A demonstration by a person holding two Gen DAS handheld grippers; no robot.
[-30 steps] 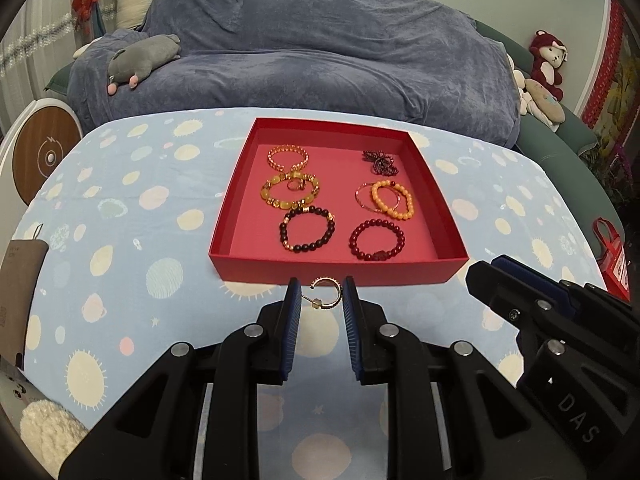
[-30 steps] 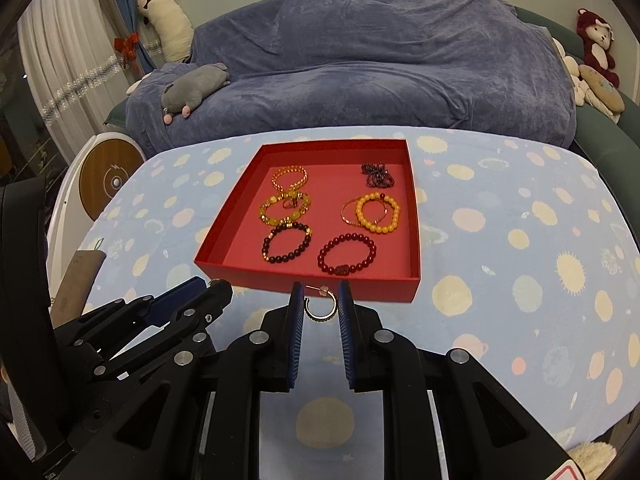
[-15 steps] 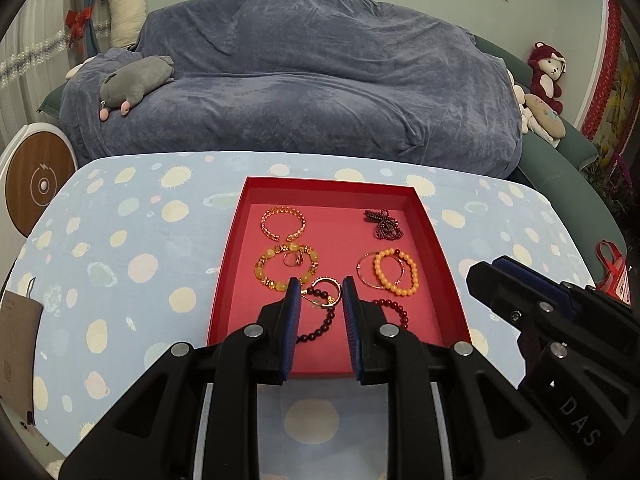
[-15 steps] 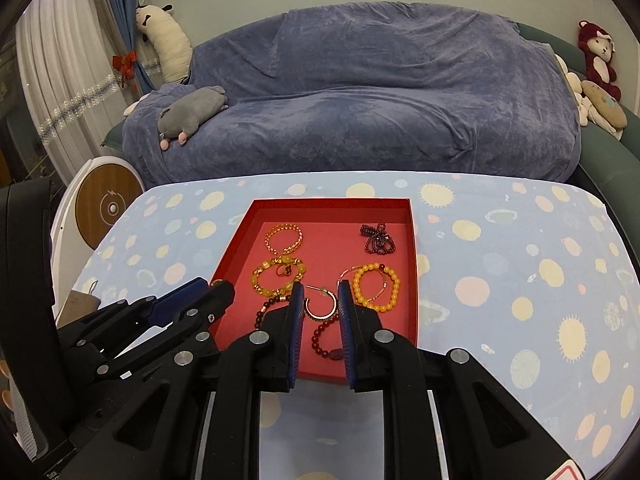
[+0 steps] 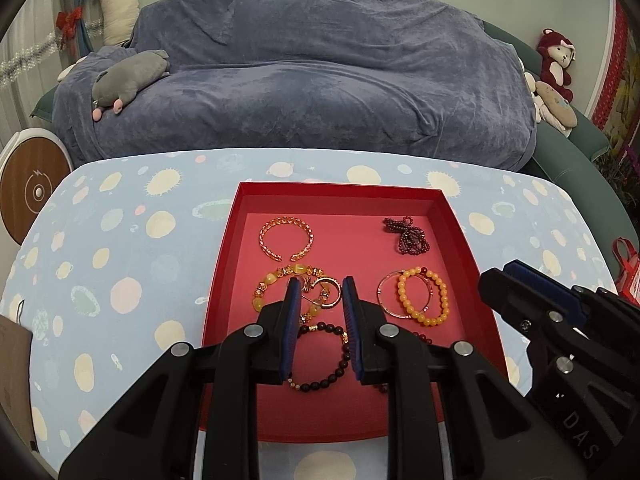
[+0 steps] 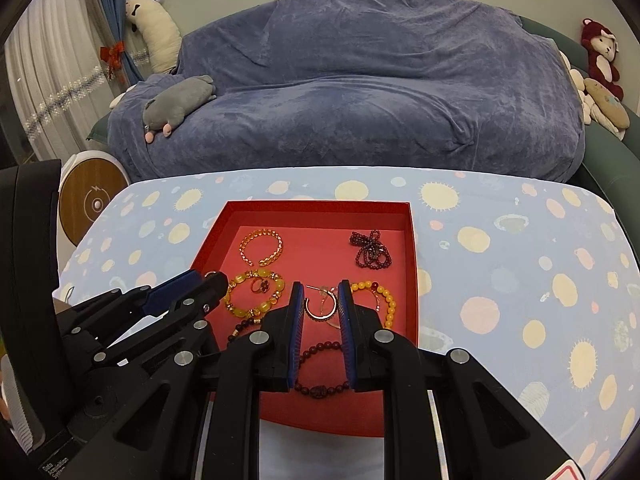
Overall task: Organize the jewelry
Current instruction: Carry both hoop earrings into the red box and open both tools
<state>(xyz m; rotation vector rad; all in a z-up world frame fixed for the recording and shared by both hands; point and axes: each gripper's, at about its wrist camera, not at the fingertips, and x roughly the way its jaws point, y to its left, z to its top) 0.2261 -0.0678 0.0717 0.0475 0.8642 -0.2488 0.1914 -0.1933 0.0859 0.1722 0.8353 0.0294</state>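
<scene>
A red tray (image 5: pixel 460 224) (image 6: pixel 414 264) lies on the dotted blue tablecloth and holds several bracelets: a gold cuff (image 5: pixel 286 238), a yellow bead bracelet (image 5: pixel 272 284), an orange bead bracelet (image 5: pixel 424 296), a dark bead bracelet (image 5: pixel 324 376), a dark red bead bracelet (image 6: pixel 324 388) and a garnet cluster (image 5: pixel 408 236). My left gripper (image 5: pixel 319 298) is shut on a gold hoop earring (image 5: pixel 330 298) above the tray's middle. My right gripper (image 6: pixel 320 302) is shut on a rose-gold hoop earring (image 6: pixel 320 308), also above the tray.
A sofa under a blue-grey cover (image 5: pixel 320 80) stands behind the table, with a grey plush (image 5: pixel 128 76) and other soft toys (image 6: pixel 600 60). A round white device (image 5: pixel 32 188) stands at the left. A brown pouch (image 5: pixel 12 352) lies at the table's left edge.
Both grippers have risen and moved forward from the tray's near edge to over its middle, each still holding its hoop earring.
</scene>
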